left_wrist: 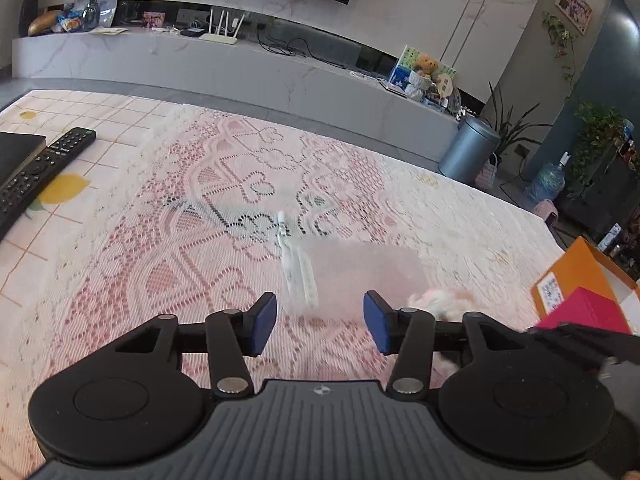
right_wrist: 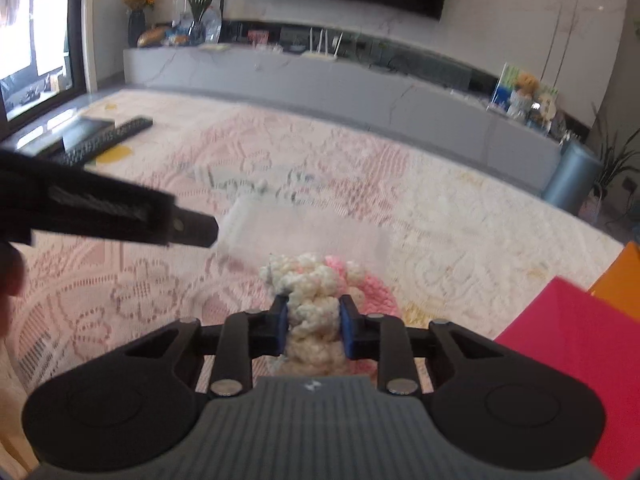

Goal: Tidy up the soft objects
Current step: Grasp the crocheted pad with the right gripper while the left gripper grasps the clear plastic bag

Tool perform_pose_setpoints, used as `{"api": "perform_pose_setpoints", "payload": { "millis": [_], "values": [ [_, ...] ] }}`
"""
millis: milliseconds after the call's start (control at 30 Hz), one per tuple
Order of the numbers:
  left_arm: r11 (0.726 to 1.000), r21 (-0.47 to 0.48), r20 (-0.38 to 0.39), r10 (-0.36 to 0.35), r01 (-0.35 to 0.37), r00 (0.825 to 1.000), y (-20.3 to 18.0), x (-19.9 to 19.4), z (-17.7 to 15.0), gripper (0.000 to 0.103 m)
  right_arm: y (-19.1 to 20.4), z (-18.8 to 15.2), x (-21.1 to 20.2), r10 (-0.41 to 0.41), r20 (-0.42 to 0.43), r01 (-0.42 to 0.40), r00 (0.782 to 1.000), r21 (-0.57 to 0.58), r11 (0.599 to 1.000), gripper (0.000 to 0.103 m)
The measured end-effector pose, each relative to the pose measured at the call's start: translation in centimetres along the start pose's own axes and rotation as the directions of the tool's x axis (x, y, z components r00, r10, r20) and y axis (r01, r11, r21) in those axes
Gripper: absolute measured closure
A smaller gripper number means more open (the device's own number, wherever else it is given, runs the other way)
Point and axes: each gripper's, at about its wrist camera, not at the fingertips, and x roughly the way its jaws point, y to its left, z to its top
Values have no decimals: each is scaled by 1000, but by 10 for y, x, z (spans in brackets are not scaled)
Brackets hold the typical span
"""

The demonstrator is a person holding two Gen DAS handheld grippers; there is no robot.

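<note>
My right gripper (right_wrist: pixel 313 330) is shut on a fluffy cream and pink knitted soft item (right_wrist: pixel 316 284), held just above the lace tablecloth. The same item shows as a blurred pink-white tuft in the left wrist view (left_wrist: pixel 440 300), behind my left gripper's right finger. A clear plastic zip bag (left_wrist: pixel 352 280) lies flat on the cloth; it also shows in the right wrist view (right_wrist: pixel 304 232), just beyond the soft item. My left gripper (left_wrist: pixel 320 326) is open and empty, its jaws near the bag's near edge. It appears as a dark bar at the left of the right wrist view (right_wrist: pixel 120 212).
A TV remote (left_wrist: pixel 40 176) and a black box (left_wrist: pixel 16 152) lie at the table's far left. An orange box (left_wrist: pixel 580 276) with a magenta box (left_wrist: pixel 588 312) stands at the right edge, also in the right wrist view (right_wrist: pixel 572 360). A TV cabinet (left_wrist: pixel 240 68) runs behind the table.
</note>
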Motion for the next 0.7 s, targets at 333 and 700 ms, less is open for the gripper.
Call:
{"api": "perform_pose_setpoints", "payload": {
  "millis": [333, 700],
  "values": [
    [999, 46, -34, 23, -21, 999, -1, 49, 6, 37, -17, 13, 47, -50, -34, 54, 998, 126, 991, 78],
    [995, 95, -41, -10, 14, 999, -12, 65, -1, 50, -29, -2, 61, 68, -53, -51, 996, 276, 960, 77]
  ]
}}
